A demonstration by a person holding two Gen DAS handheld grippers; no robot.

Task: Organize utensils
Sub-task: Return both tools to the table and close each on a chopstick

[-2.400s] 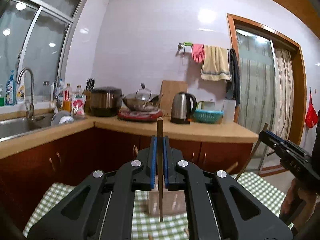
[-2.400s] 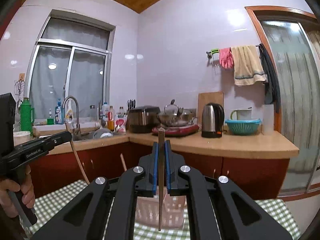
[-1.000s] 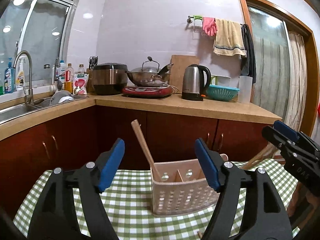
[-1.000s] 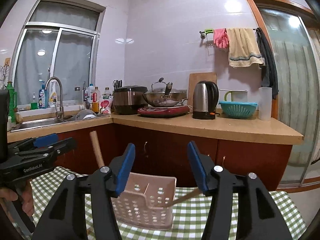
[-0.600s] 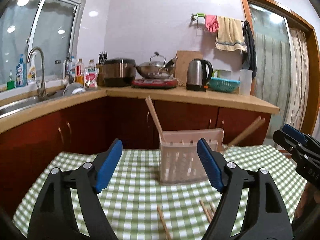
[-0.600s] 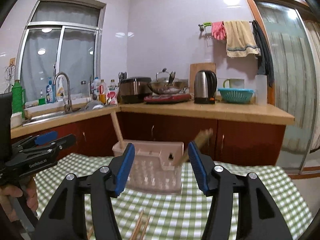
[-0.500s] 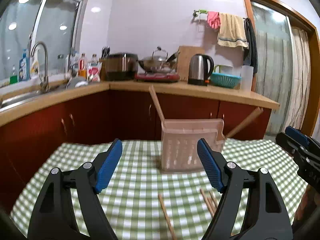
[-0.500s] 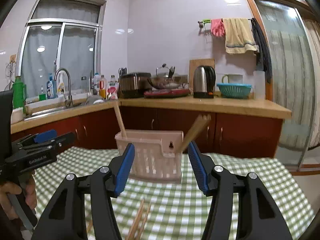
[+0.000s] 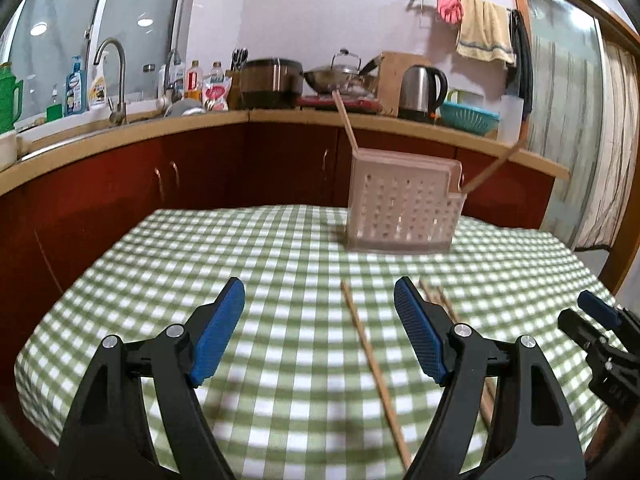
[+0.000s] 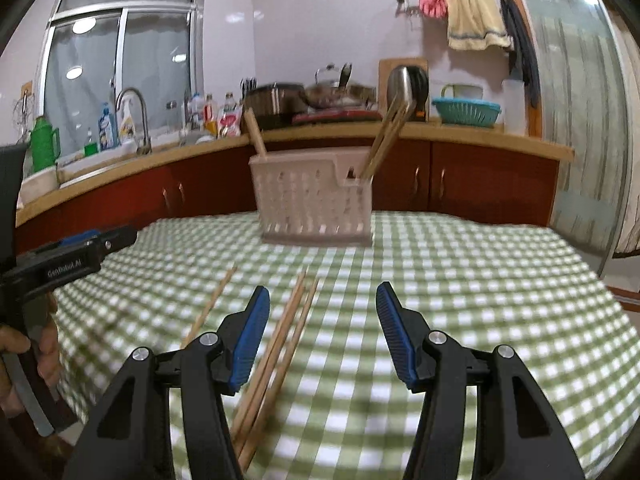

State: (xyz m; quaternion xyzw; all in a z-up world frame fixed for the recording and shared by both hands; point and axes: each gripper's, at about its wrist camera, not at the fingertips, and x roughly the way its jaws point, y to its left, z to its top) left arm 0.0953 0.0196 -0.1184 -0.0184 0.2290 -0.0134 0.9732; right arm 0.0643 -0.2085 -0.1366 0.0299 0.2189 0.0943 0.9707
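A pale perforated utensil holder (image 9: 404, 204) stands at the far side of the green checked tablecloth (image 9: 240, 264); it also shows in the right wrist view (image 10: 316, 200). Wooden chopsticks lean out of it at its left (image 9: 345, 120) and right (image 10: 388, 136) ends. A single chopstick (image 9: 372, 364) lies on the cloth between my left gripper's fingers. Several chopsticks (image 10: 280, 348) lie together by my right gripper's left finger, and one more (image 10: 208, 304) lies to their left. My left gripper (image 9: 320, 328) is open and empty. My right gripper (image 10: 322, 336) is open and empty.
A wooden counter (image 9: 240, 120) with red cabinets runs behind the table, carrying a sink tap (image 9: 114, 80), rice cooker (image 9: 272, 80), wok, kettle (image 9: 422, 88) and teal basket (image 10: 466, 112). The cloth ends at the table's right edge (image 10: 600, 280).
Both grippers opened and dropped their chopsticks into the holder. Both then pulled back and tilted down, so the loose chopsticks on the cloth came into view.
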